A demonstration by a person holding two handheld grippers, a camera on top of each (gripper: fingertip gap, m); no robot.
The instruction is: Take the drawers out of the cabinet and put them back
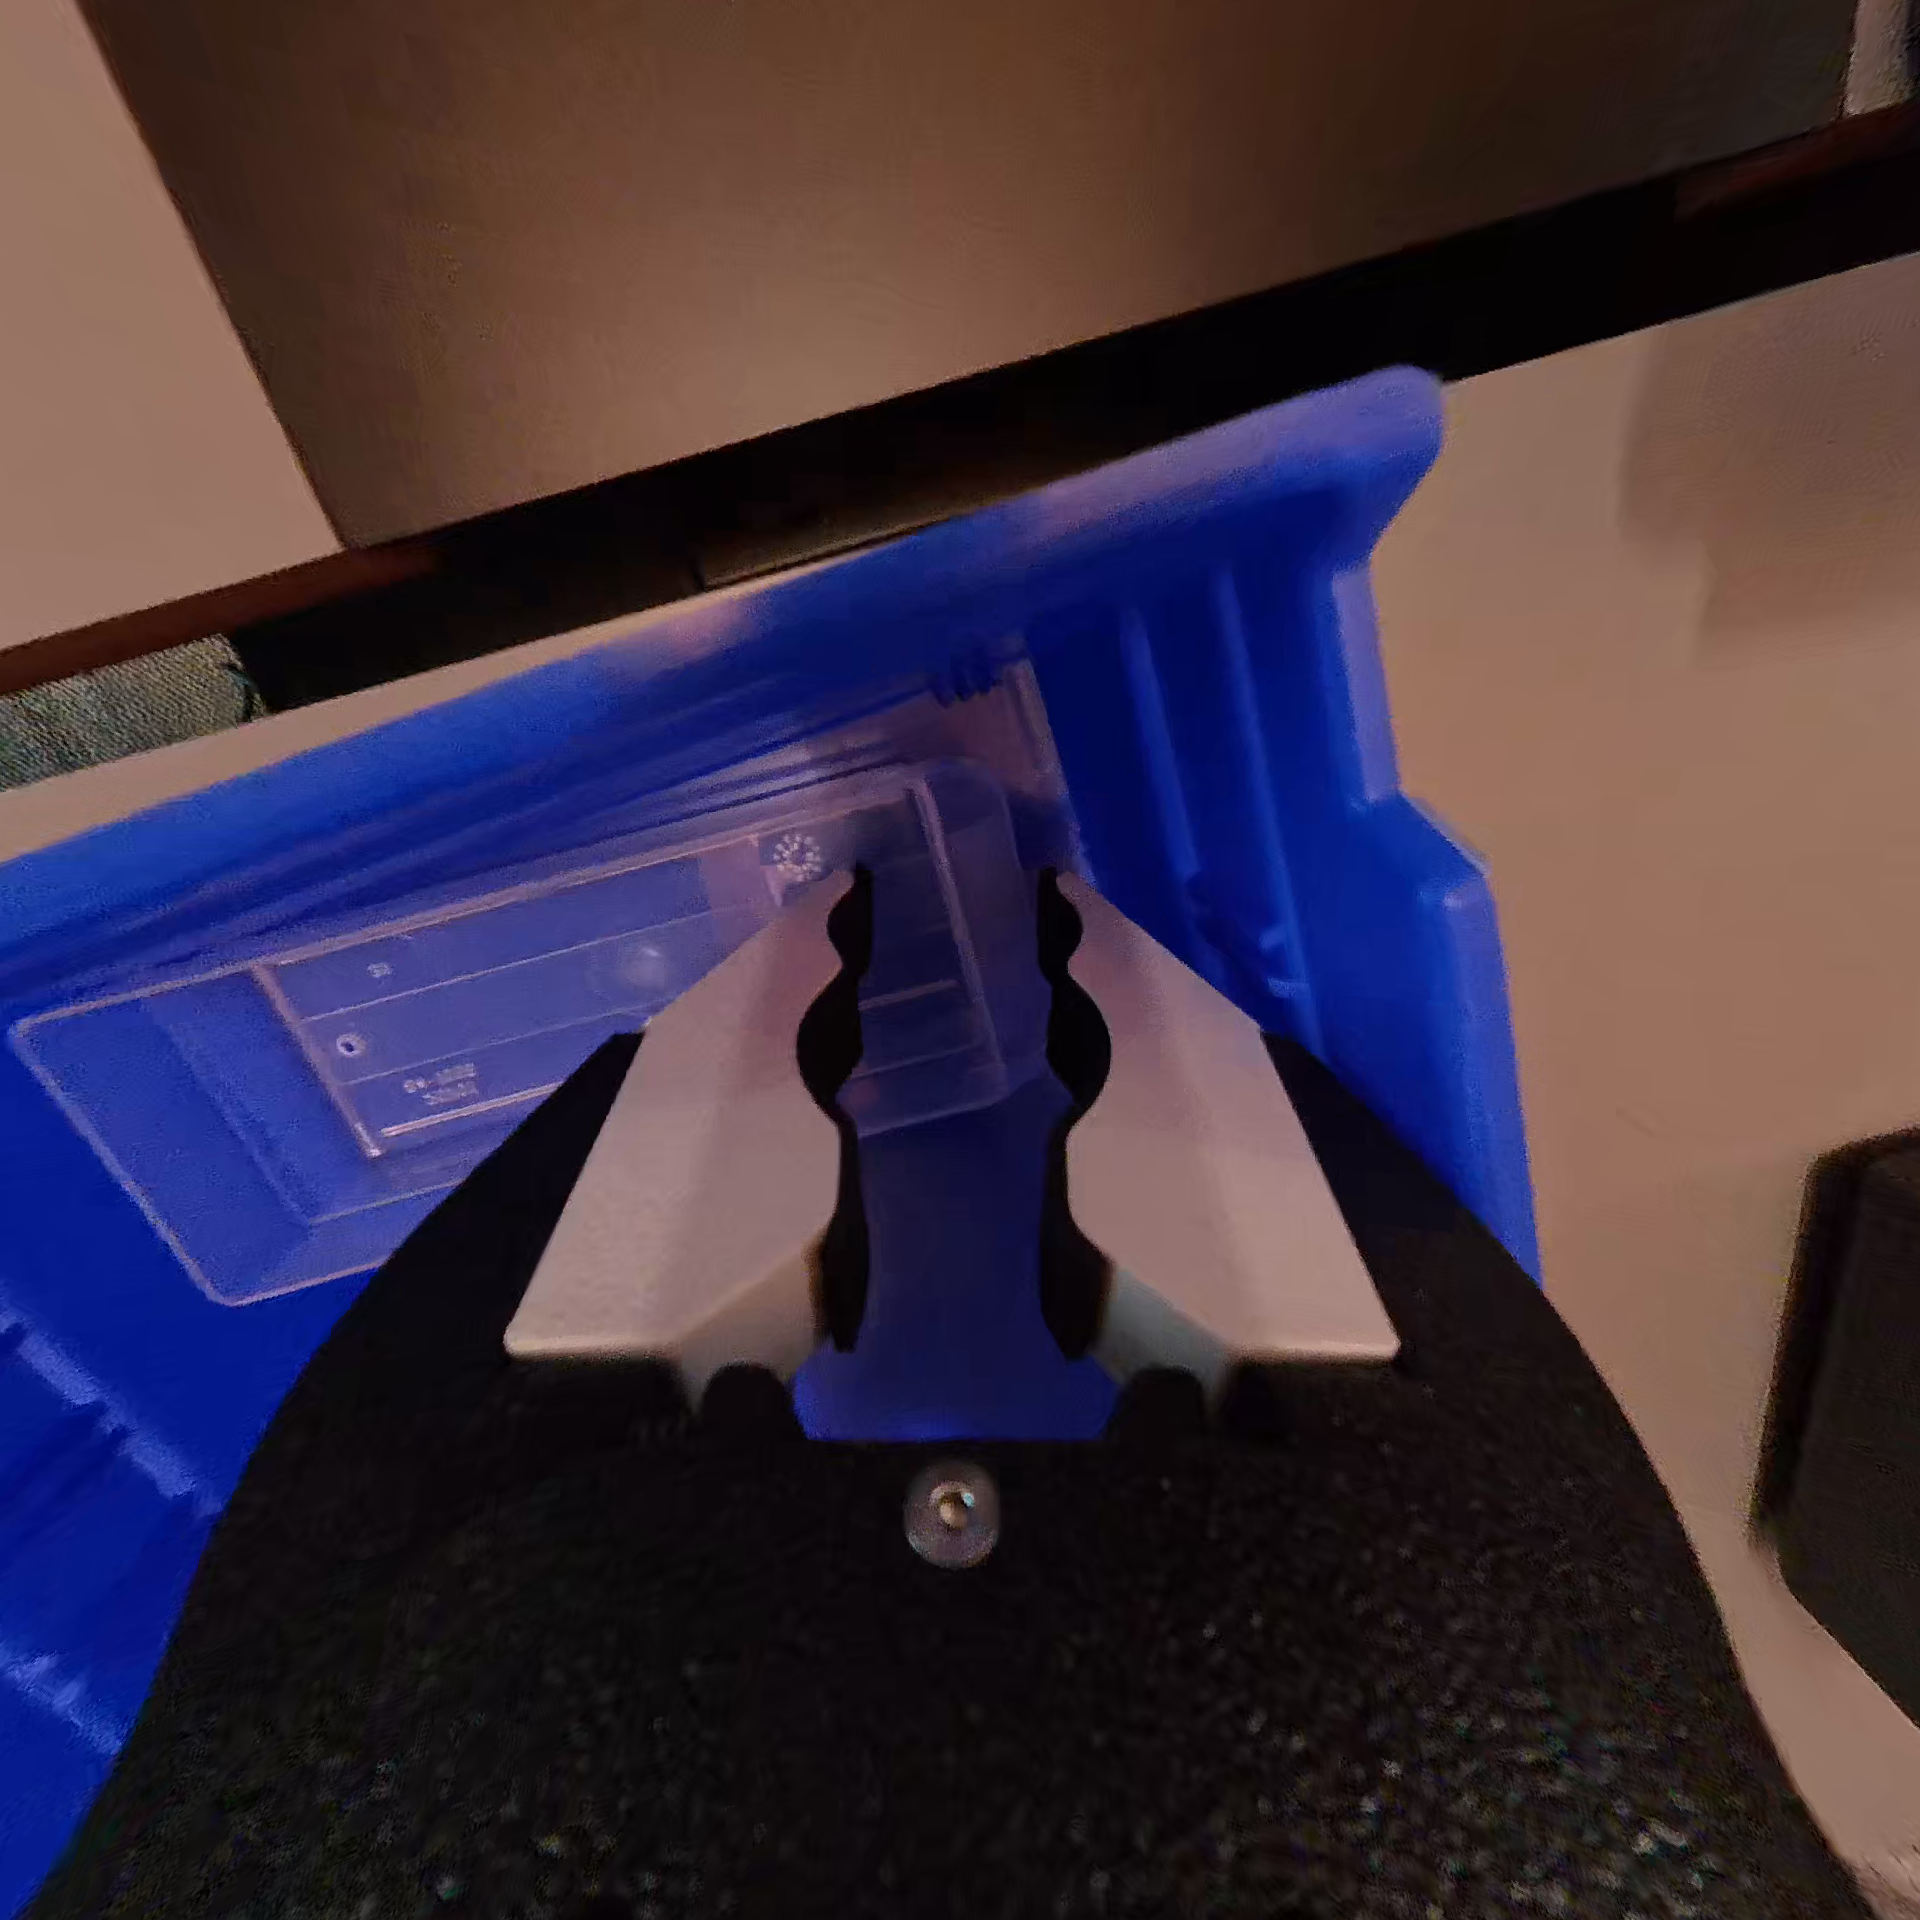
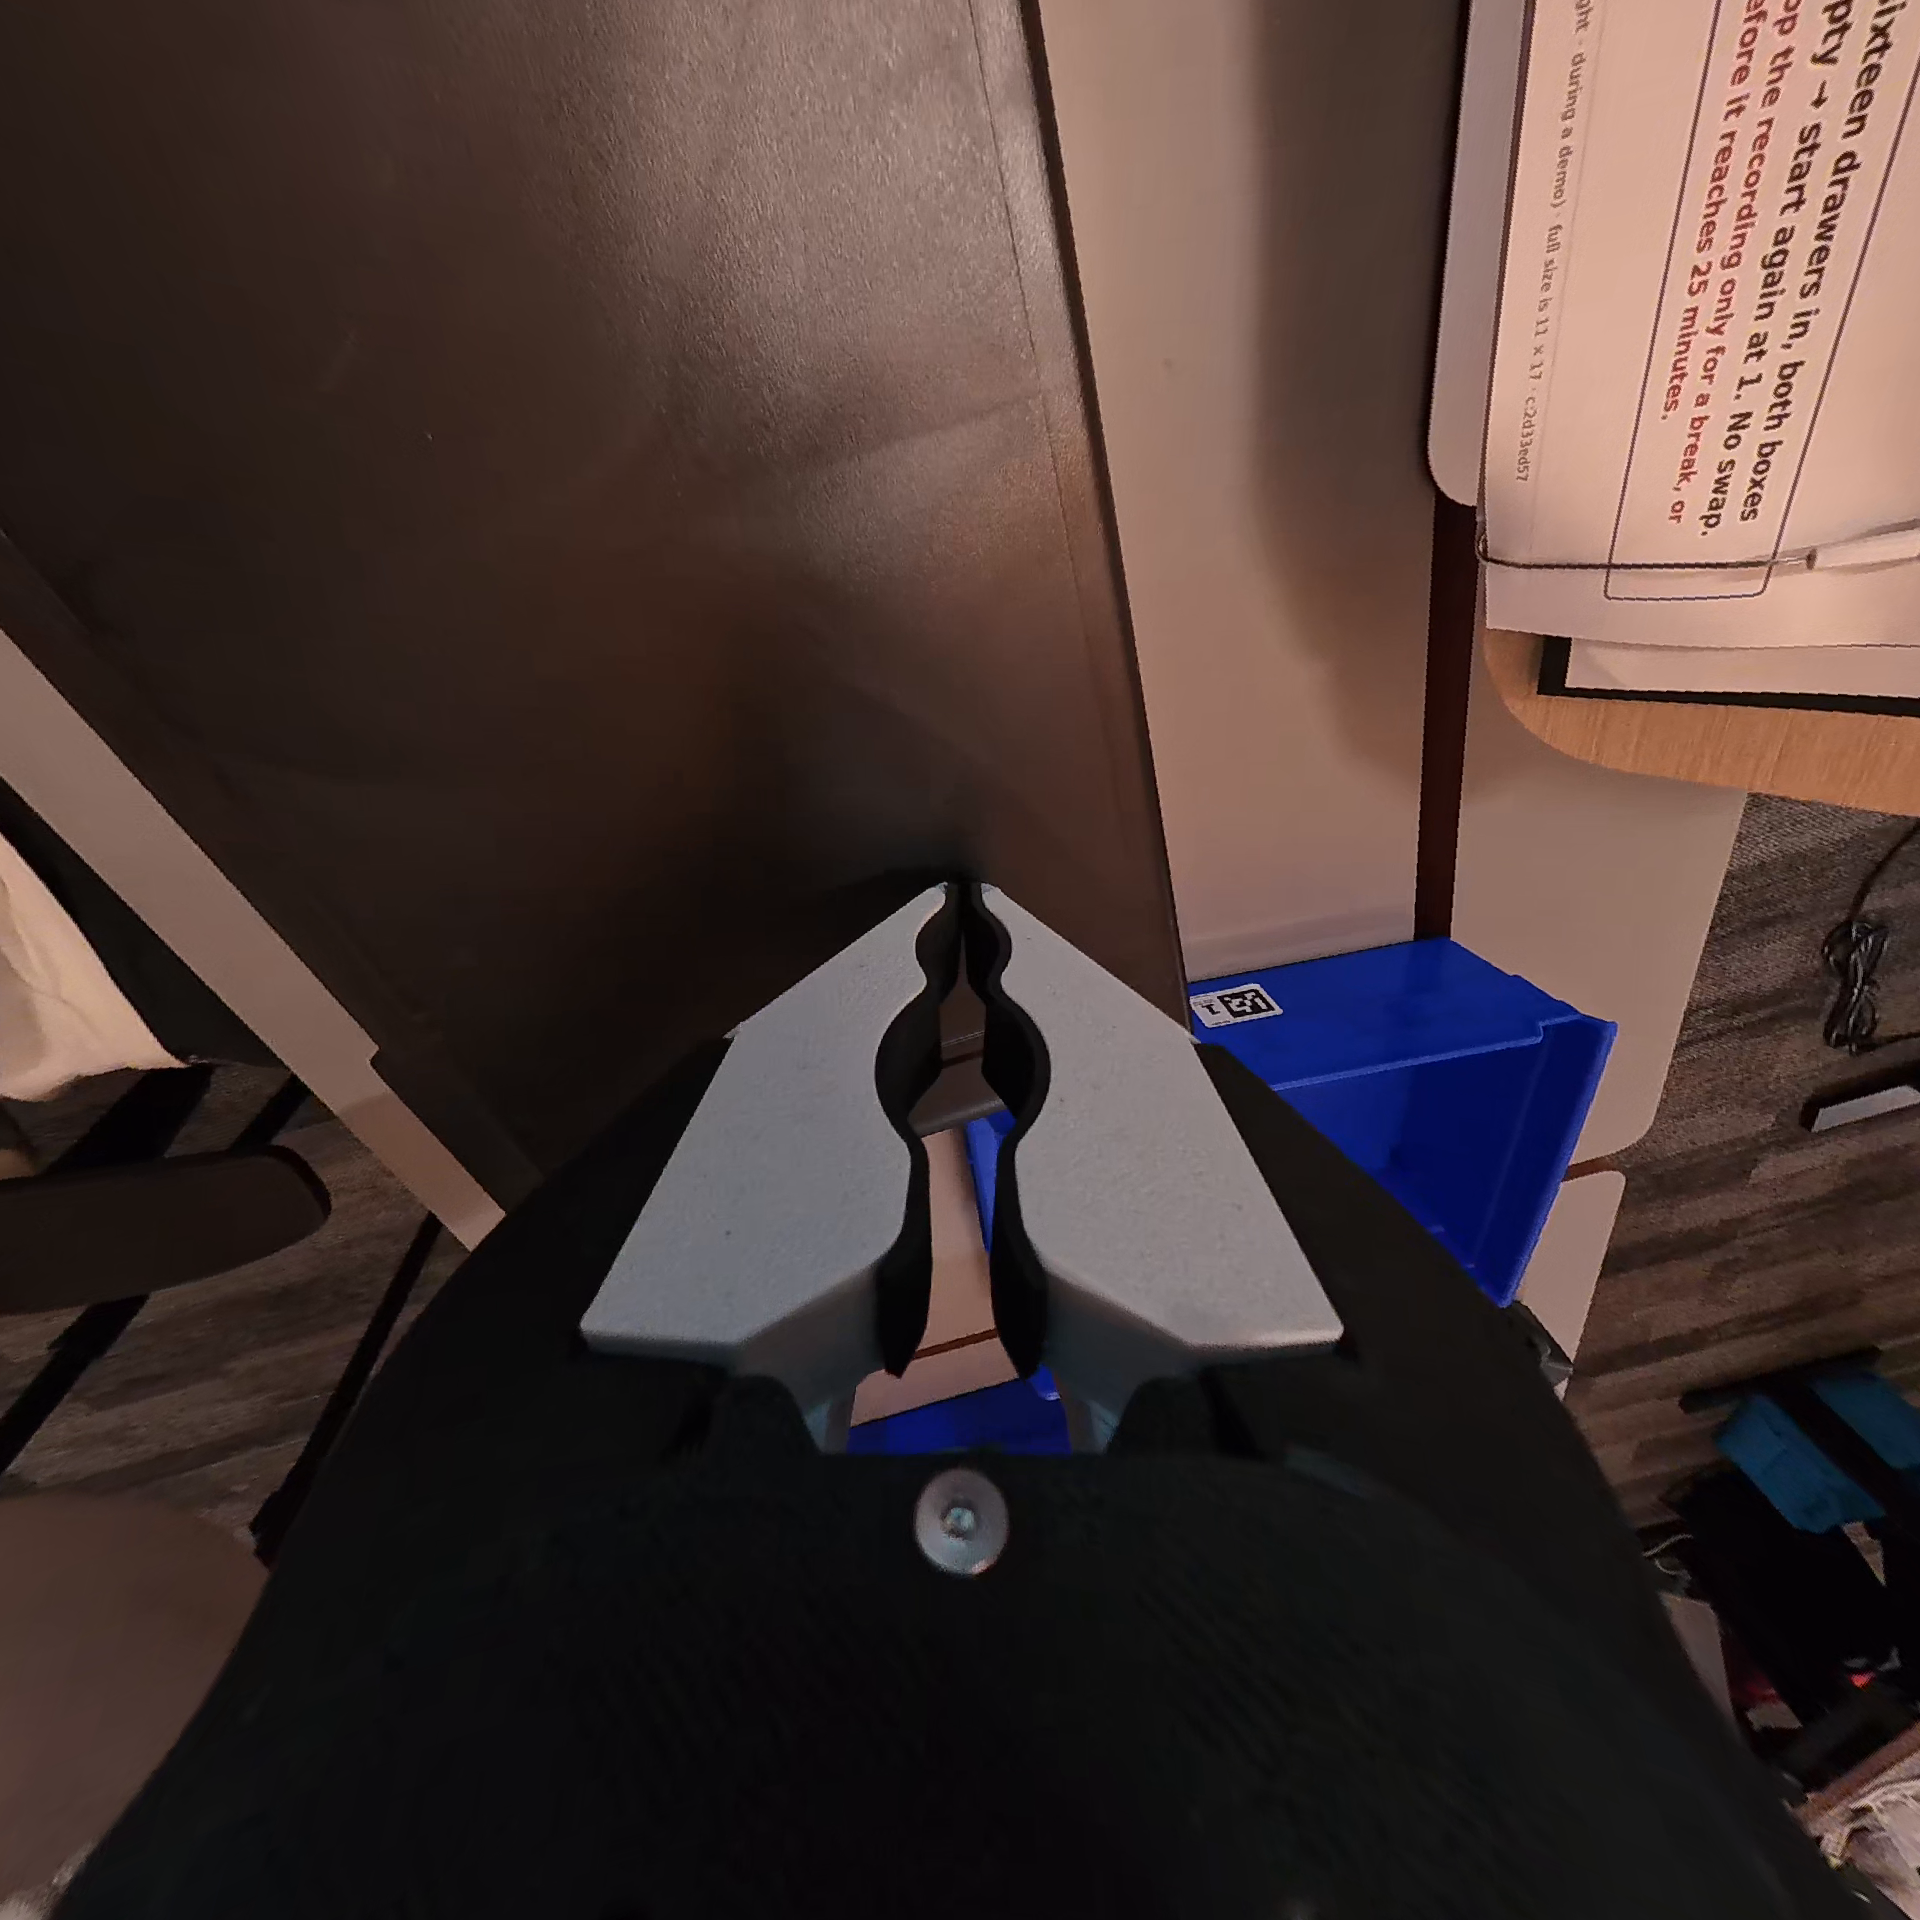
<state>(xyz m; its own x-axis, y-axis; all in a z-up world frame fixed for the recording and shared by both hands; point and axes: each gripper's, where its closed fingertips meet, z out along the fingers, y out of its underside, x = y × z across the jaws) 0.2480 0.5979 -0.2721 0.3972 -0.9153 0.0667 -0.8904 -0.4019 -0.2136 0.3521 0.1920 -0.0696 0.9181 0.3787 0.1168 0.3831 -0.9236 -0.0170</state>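
In the left wrist view my left gripper (image 1: 951,883) has its jaws closed on the right end of a clear plastic drawer (image 1: 436,1060). The drawer lies tilted, stretching to the left, over a blue plastic bin (image 1: 1226,665) on the white table. The picture is blurred. In the right wrist view my right gripper (image 2: 961,896) is shut and empty, its fingertips touching, in front of a dark brown panel (image 2: 571,468). Another blue bin (image 2: 1413,1101) with a small square marker tag sits to its lower right. No cabinet shows clearly.
A black object (image 1: 1849,1403) lies on the white table (image 1: 1662,727) to the right of the blue bin. The table's dark back edge (image 1: 935,436) runs behind it. A printed sheet (image 2: 1683,312) lies on a wooden surface at the upper right. The floor holds cables and clutter (image 2: 1808,1455).
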